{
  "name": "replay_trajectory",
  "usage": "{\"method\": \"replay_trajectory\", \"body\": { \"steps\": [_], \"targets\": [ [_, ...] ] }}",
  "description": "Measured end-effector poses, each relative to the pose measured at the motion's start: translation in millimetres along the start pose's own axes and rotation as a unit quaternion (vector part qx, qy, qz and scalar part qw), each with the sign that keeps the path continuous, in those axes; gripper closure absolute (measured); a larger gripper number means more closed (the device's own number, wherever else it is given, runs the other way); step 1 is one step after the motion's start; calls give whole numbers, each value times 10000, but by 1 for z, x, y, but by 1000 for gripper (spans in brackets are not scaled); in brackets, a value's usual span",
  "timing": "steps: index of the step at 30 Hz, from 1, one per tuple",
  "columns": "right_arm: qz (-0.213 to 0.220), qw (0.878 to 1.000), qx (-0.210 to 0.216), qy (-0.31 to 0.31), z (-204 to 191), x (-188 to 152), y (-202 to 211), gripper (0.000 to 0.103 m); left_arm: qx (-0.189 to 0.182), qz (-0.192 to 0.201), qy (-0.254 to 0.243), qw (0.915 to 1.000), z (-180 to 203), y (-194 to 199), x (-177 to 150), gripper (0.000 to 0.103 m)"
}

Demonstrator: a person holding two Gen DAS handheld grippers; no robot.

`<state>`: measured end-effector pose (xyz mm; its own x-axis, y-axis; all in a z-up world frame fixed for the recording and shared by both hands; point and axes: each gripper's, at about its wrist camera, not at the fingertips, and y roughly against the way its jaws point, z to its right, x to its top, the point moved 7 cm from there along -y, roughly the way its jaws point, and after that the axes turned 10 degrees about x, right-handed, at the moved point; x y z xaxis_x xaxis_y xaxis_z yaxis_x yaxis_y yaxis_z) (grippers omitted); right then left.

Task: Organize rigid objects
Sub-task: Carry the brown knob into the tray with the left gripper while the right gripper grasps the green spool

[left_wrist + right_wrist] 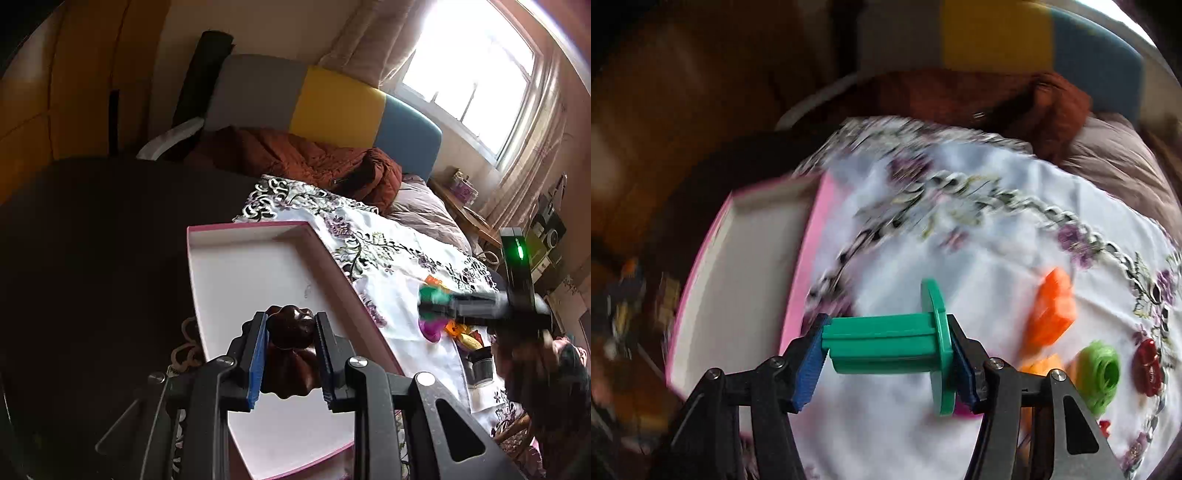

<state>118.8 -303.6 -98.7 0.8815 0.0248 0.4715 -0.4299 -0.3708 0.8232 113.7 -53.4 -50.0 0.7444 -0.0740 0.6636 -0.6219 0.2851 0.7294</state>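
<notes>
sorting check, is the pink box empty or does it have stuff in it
Empty: the box floor shows bare white; the brown piece is clamped in the left gripper above it.

Pink box (pixel 255 273) interior bare, w/ open access; toys (pixel 1052 314) crowd cloth (pixel 960 258) right side, prob. blocking there.

1. Left tool (pixel 290 354): two black plastic fingers, each faced with a ribbed blue pad (pixel 256 360) on its inner side
2. Left tool linkage: angular black arms joined at round silver screw heads (pixel 357 362), with triangular cut-outs in the outer plates
3. Right tool (pixel 886 360): the same build, black fingers carrying blue textured pads (pixel 809 373)
4. Right tool linkage: black struts pinned by small silver screws (pixel 995 363), with a triangular opening in the right-hand plate
5. Right tool seen from the left wrist view (pixel 436 304): a blurred black body with an upright black block bearing a lit green indicator (pixel 519 251)
</notes>
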Motion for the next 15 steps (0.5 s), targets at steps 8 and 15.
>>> {"method": "replay_trajectory", "body": {
  "steps": [8,15],
  "targets": [
    [-428,9973,-443,388,0,-56,-20,43,27,-12,25,10000,-4,-14,15,79],
    [-357,9969,-468,522,1,-55,-23,44,350,-117,72,9993,-19,-55,44,79]
  ]
}}
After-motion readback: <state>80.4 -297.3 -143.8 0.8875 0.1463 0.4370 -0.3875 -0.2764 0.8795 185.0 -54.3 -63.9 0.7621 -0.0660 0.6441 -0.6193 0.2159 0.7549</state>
